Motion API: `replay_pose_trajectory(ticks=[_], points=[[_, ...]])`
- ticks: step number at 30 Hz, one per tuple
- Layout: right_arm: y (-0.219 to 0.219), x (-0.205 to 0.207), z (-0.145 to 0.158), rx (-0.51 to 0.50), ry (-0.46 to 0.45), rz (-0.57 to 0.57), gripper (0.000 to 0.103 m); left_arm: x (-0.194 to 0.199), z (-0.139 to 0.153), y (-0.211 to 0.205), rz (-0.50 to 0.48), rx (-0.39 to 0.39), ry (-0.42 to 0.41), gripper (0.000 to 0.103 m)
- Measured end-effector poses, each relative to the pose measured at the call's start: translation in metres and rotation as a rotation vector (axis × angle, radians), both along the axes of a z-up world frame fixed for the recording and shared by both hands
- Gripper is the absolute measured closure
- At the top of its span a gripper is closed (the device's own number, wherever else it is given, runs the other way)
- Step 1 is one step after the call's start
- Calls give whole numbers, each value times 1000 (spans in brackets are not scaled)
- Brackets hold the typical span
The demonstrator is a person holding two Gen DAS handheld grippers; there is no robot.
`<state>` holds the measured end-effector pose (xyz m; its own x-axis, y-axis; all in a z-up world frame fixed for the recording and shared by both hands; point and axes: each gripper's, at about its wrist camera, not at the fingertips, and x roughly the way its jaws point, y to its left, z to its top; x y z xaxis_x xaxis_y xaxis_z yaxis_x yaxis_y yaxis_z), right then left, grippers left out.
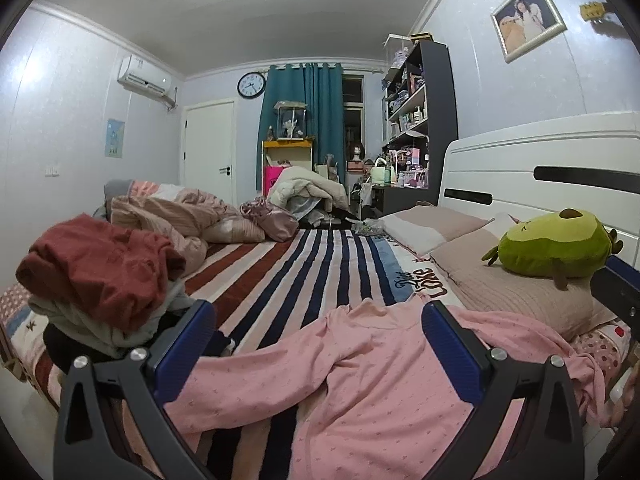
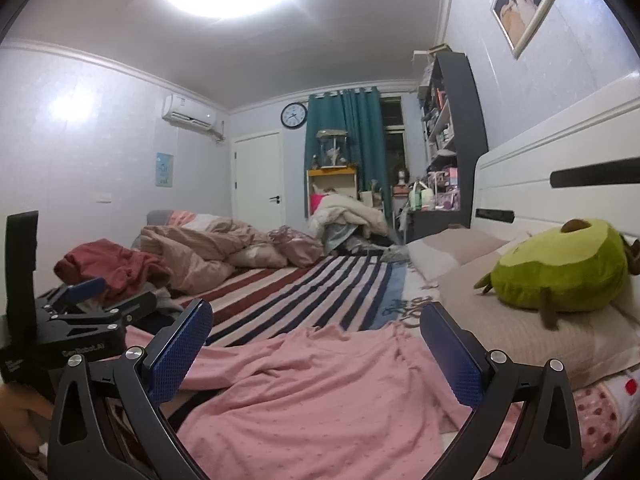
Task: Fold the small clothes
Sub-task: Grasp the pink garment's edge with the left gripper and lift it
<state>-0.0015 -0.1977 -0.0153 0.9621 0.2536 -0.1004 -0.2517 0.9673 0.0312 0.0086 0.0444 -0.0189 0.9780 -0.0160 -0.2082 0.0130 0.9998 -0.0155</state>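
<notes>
A pink dotted garment (image 1: 360, 368) lies spread and rumpled on the striped bed, right in front of both grippers; it also shows in the right wrist view (image 2: 320, 384). My left gripper (image 1: 320, 344) is open and empty, its blue pads just above the cloth. My right gripper (image 2: 316, 340) is open and empty over the same garment. The left gripper's body (image 2: 76, 320) shows at the left of the right wrist view. A heap of unfolded clothes with a red piece on top (image 1: 100, 272) sits to the left.
The striped bedspread (image 1: 304, 264) stretches ahead. Pillows (image 1: 520, 292) and a green avocado plush (image 1: 556, 244) lie on the right by the white headboard (image 1: 552, 168). A crumpled beige duvet (image 1: 172, 216) lies at the far left.
</notes>
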Motion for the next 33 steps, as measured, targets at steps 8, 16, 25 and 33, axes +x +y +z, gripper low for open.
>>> replay_pose_trajectory(ticks=[8, 16, 25, 33], points=[[15, 29, -44, -48, 114, 25, 0, 10, -47, 78, 56, -31, 132, 1], [18, 54, -78, -77, 254, -13, 0, 20, -111, 149, 181, -86, 282, 20], [39, 62, -71, -115, 249, 10, 0, 23, -129, 156, 120, -145, 322, 68], [37, 66, -72, -79, 255, 25, 0, 2, -112, 142, 103, -106, 314, 95]])
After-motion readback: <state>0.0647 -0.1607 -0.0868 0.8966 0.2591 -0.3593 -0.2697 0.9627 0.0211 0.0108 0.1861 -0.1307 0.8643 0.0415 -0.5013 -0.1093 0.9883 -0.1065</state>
